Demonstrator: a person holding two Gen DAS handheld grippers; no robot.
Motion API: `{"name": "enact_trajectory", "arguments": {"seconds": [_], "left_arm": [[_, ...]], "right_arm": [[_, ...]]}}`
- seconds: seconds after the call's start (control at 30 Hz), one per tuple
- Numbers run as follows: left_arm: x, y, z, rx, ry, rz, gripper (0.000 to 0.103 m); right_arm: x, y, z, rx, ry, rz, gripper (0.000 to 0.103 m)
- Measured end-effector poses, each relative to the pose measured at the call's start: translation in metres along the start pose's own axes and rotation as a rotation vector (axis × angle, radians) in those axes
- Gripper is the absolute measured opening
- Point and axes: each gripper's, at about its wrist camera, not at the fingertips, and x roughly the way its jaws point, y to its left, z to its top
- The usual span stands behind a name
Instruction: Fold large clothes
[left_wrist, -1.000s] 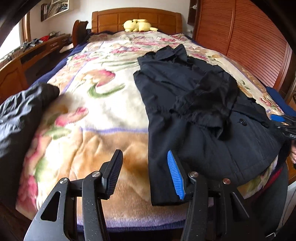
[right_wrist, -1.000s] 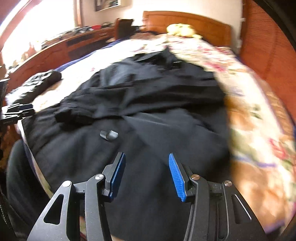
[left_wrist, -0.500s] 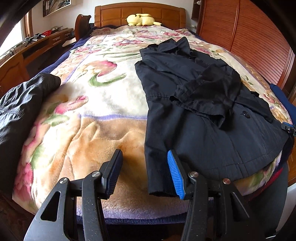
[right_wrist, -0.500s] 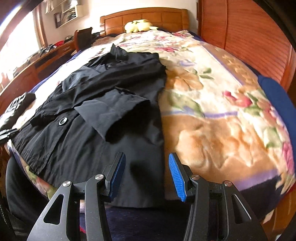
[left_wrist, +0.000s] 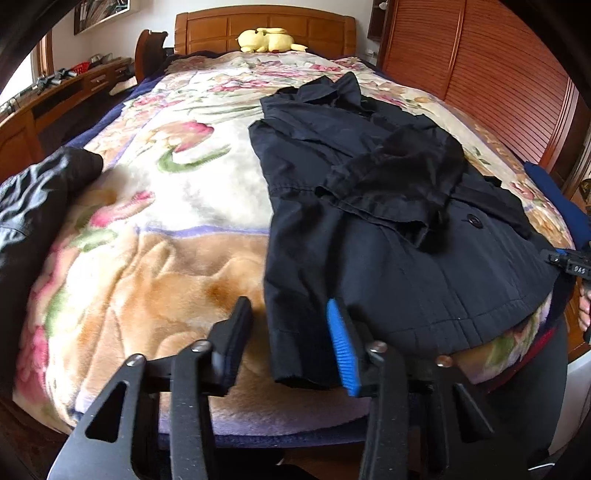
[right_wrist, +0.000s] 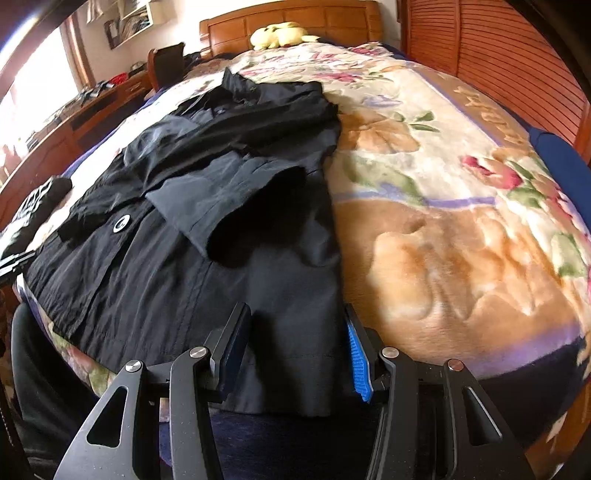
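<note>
A large black coat (left_wrist: 369, 206) lies flat on the floral bed blanket (left_wrist: 159, 229), collar toward the headboard, both sleeves folded across its front. It also shows in the right wrist view (right_wrist: 207, 229). My left gripper (left_wrist: 291, 347) is open, its jaws standing either side of the coat's near left hem corner at the bed's foot. My right gripper (right_wrist: 295, 350) is open, its jaws either side of the coat's near right hem corner. The right gripper's tip shows at the right edge of the left wrist view (left_wrist: 569, 262).
A second dark jacket (left_wrist: 33, 199) lies at the bed's left edge. A yellow plush toy (left_wrist: 269, 38) sits by the wooden headboard (left_wrist: 266, 26). A slatted wooden wardrobe (left_wrist: 480, 74) runs along the right. A desk (left_wrist: 55, 96) stands on the left.
Both grippers have moved down and in toward the coat's near hem corners. The right gripper swung from over the coat's middle to its right hem corner. Both stay open.
</note>
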Motion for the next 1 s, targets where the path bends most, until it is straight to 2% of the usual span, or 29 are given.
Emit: {"name": "enact_trajectory", "arguments": {"seconds": [0.03,0.07,0.1,0.13,0.2,0.3,0.67,0.83,1.0], "left_arm": [[-0.001,0.000,-0.001,-0.004,-0.004,-0.019,0.027],[-0.001,0.000,-0.001,-0.008,-0.004,-0.030,0.022],[-0.003,0.001,-0.001,-0.014,-0.008,-0.037,0.013],[-0.005,0.001,-0.002,-0.019,-0.014,-0.049,0.010],[-0.014,0.001,-0.001,-0.033,-0.044,-0.069,0.008],[-0.039,-0.005,0.002,-0.029,-0.124,-0.068,0.007],[-0.137,-0.024,0.014,0.029,-0.297,-0.083,0.006],[-0.177,-0.021,0.011,0.033,-0.355,-0.091,0.006],[-0.200,-0.020,0.006,0.037,-0.385,-0.105,0.006]], "right_arm": [[0.001,0.003,0.000,-0.015,0.005,-0.005,0.050],[0.001,0.005,0.000,-0.029,0.009,-0.008,0.046],[0.001,0.006,0.000,-0.042,0.013,0.002,0.038],[0.000,0.006,0.001,-0.047,0.016,0.015,0.032],[-0.002,0.007,0.003,-0.056,0.020,0.037,0.018],[-0.015,0.009,0.004,-0.061,-0.023,0.037,0.012],[-0.115,0.004,0.005,-0.029,-0.278,0.120,0.009],[-0.153,-0.002,-0.005,-0.014,-0.356,0.148,0.009],[-0.175,-0.010,-0.020,-0.017,-0.387,0.152,0.009]]}}
